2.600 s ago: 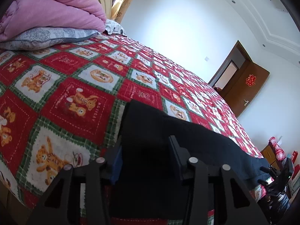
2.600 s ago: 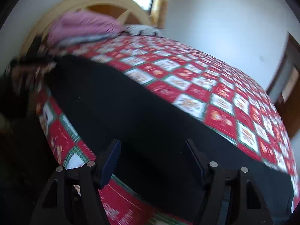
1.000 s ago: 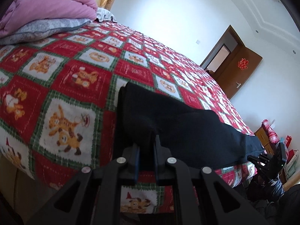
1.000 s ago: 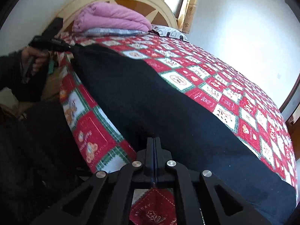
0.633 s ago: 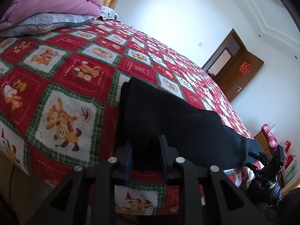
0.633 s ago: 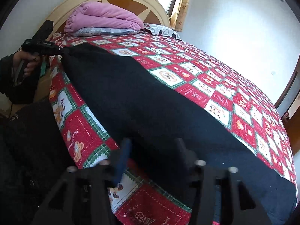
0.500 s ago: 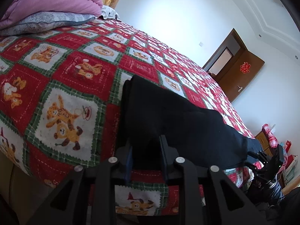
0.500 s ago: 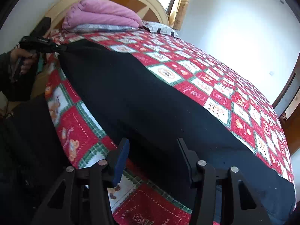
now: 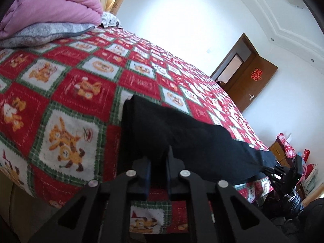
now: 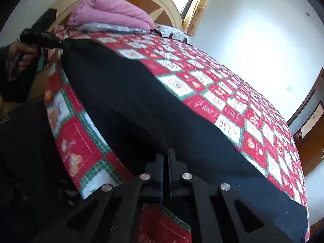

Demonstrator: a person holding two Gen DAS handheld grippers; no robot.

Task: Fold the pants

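Two grippers, left gripper and right gripper, each clamp black pants stretched lengthwise between them along the bed's edge; no legible writing.

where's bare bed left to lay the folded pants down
Free: the checkered quilt between the black pants and the stacked pink blanket; also the wide stretch beyond the pants toward the door. Crowded: the near edge, where both tools pinch the pants.

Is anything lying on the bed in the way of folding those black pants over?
Nothing visible. The pants lie along the near edge of the quilt, each end already pinched by a gripper. The quilt beyond them is bare; the pink blanket sits off by the headboard.
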